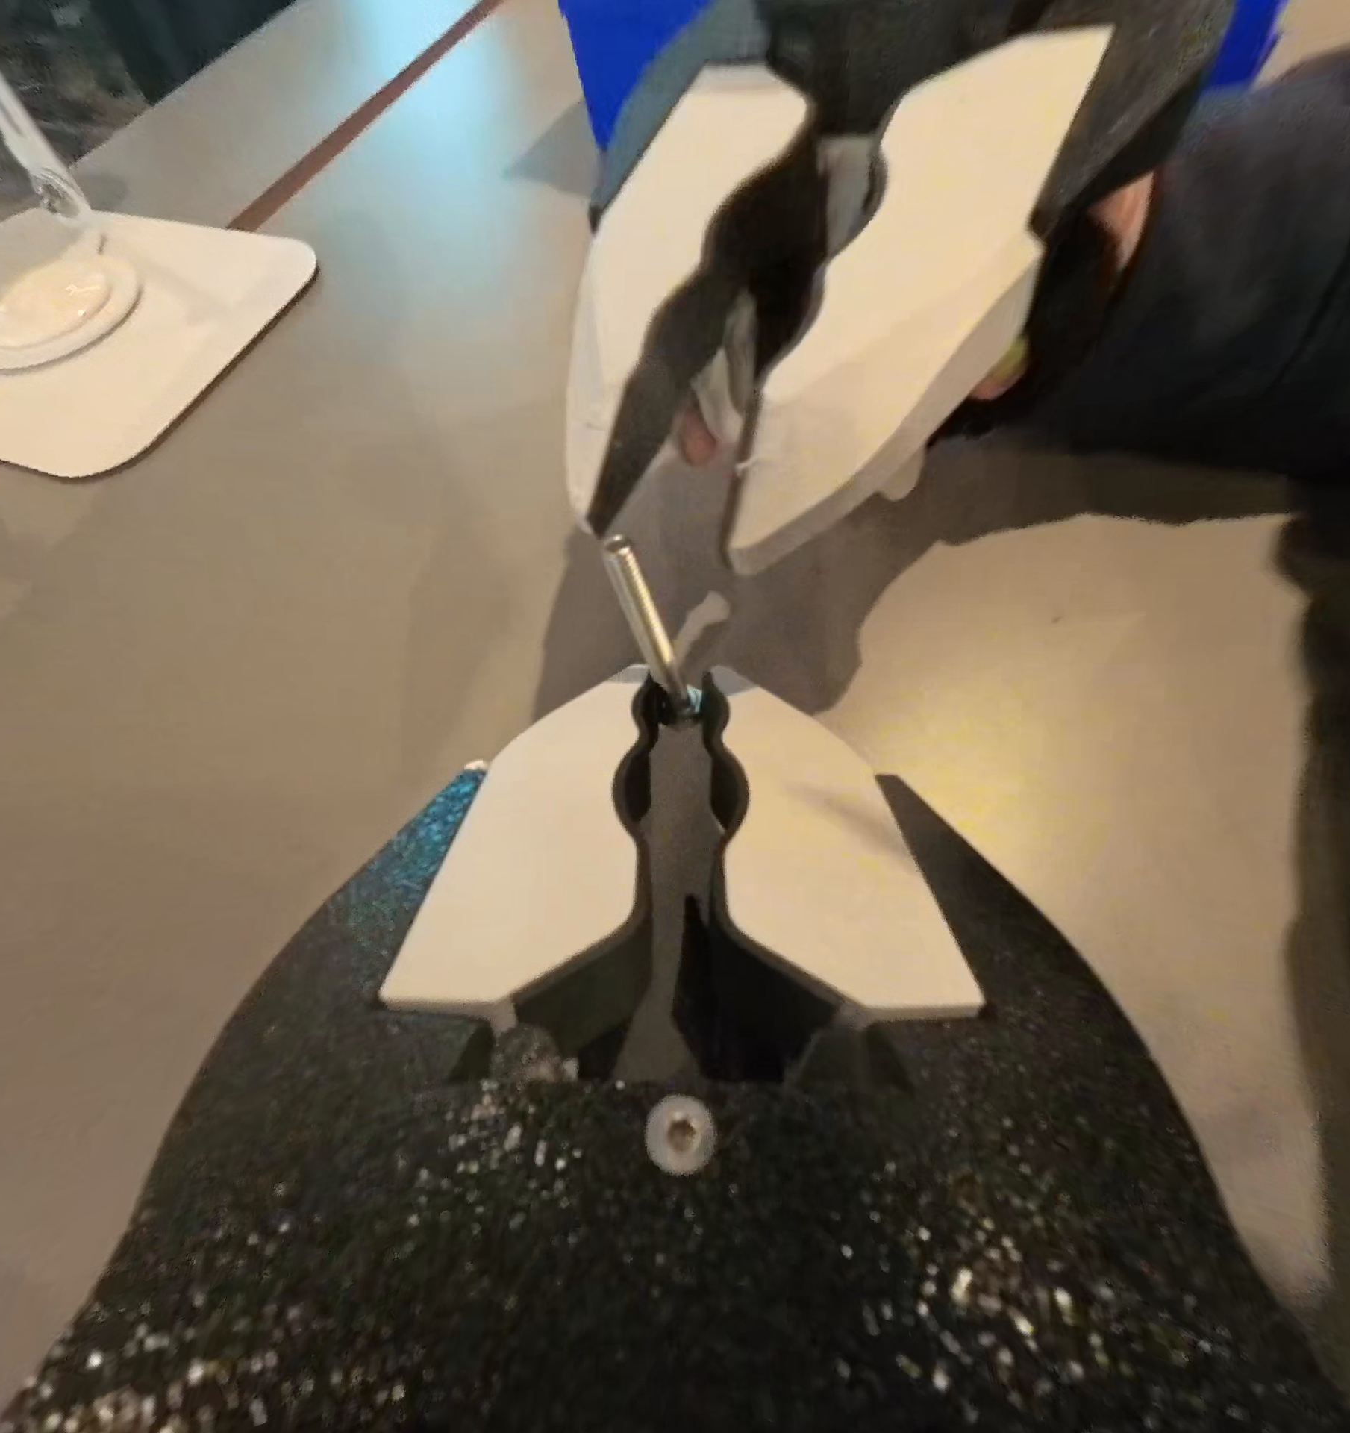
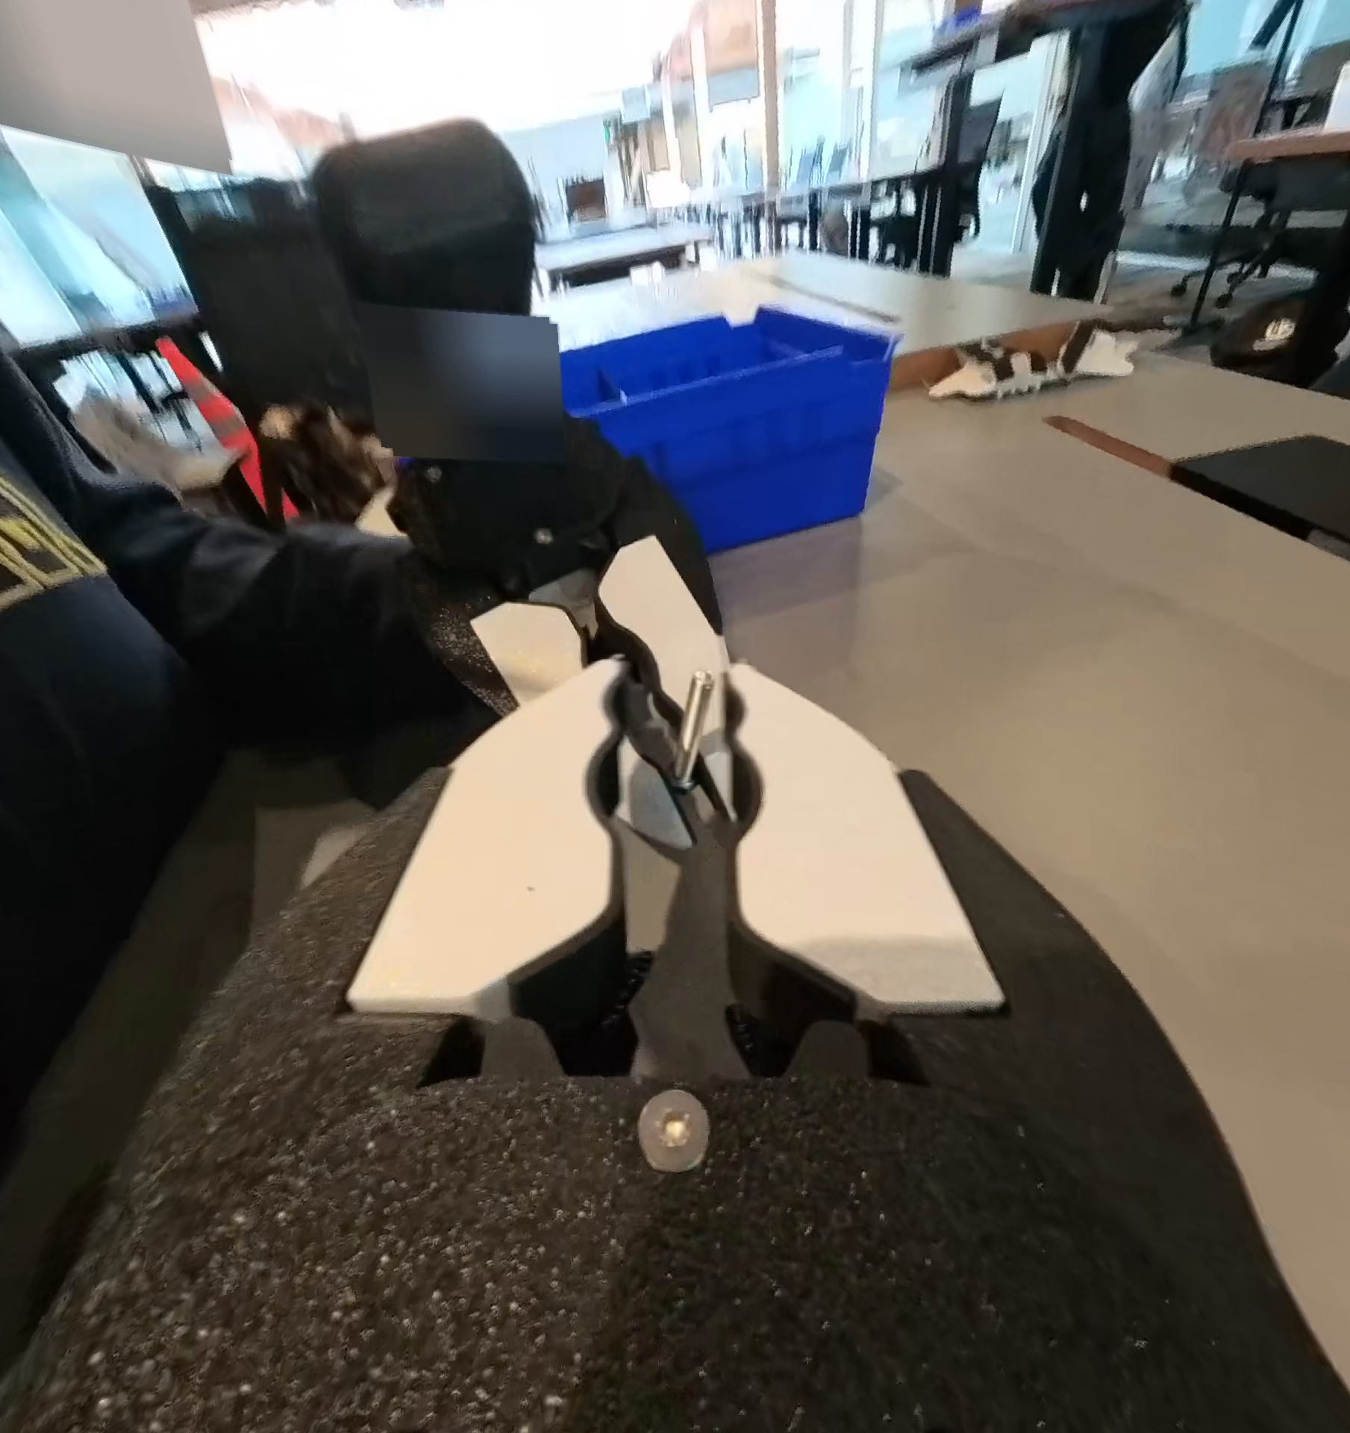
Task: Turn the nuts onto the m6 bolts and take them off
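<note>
My left gripper (image 1: 679, 698) is shut on the lower end of a silver M6 bolt (image 1: 640, 612), which points up and away over the grey table (image 1: 268, 698). A small blue bit shows at the jaws; I cannot make out a nut. My right gripper (image 1: 668, 543) comes in from above, slightly open, its fingertips at the bolt's free end. In the right wrist view the bolt (image 2: 691, 729) stands in the gap of my right gripper (image 2: 675, 671), without clear contact. The left gripper (image 2: 683, 791) holds it from behind.
A blue divided bin (image 2: 733, 434) stands behind the grippers. A white flat stand base (image 1: 113, 349) lies at the left. A black mat (image 2: 1307, 481) is at the right. A person's dark sleeve (image 1: 1237, 310) is at the right. One gripper's finger ends stand about 5 centimetres off the other's.
</note>
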A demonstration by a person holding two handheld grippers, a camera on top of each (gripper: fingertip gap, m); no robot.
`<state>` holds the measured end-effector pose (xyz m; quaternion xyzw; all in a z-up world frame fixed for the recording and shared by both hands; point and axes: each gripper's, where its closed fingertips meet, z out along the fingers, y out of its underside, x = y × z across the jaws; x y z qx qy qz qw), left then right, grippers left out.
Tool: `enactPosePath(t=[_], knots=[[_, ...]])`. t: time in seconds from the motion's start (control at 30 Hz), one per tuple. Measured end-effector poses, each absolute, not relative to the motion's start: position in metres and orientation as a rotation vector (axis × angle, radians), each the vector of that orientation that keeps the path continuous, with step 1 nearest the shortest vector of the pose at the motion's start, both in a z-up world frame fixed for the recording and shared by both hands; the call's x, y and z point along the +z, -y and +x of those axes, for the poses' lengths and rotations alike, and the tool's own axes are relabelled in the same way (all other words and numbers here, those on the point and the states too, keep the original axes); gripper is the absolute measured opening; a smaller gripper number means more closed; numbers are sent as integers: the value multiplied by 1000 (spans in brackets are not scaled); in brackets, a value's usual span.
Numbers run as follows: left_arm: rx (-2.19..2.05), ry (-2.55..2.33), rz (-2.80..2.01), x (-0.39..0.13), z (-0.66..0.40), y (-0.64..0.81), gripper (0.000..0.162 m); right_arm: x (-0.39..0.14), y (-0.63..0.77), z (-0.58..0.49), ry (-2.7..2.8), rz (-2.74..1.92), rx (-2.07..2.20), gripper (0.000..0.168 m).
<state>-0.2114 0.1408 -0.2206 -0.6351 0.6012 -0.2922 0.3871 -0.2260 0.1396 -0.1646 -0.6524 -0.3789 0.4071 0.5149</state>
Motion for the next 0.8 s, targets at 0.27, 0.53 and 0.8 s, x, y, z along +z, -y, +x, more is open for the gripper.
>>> enactPosePath(t=[0.27,0.53,0.8], knots=[[-507,-1303,-1676,-222,-237,-180,10,-201,-181,-202,800,-1867,674,20],[-560,-1102,-1691,-211,-256,-198,10,-248,-197,-235,1022,-2075,451,15],[-616,-1137,-1697,-214,-253,-192,10,-258,-205,-236,1045,-2106,360,17]])
